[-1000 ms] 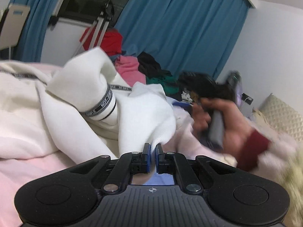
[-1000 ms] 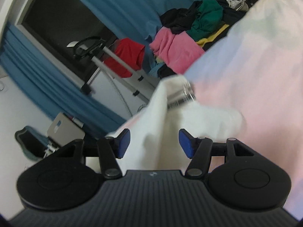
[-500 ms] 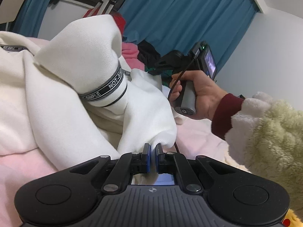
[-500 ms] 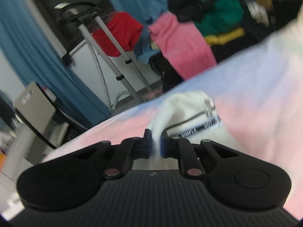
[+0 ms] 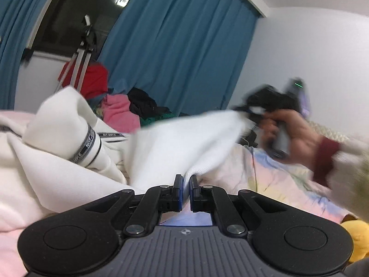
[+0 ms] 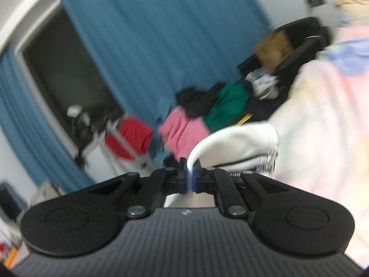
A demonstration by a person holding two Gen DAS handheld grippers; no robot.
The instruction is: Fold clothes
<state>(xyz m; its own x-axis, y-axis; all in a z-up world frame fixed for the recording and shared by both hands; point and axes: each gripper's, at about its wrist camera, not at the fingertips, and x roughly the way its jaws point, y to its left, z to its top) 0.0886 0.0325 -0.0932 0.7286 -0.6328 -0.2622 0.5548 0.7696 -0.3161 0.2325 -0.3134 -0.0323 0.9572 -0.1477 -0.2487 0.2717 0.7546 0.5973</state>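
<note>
Left gripper: clenched on white sweatshirt hem, anchoring it (near bedspread).
Right gripper: pinching far-right corner, stretching fabric taut for folding.

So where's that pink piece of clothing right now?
In the left wrist view, the pink garment lies in the pile behind the white garment, below the blue curtain.
</note>
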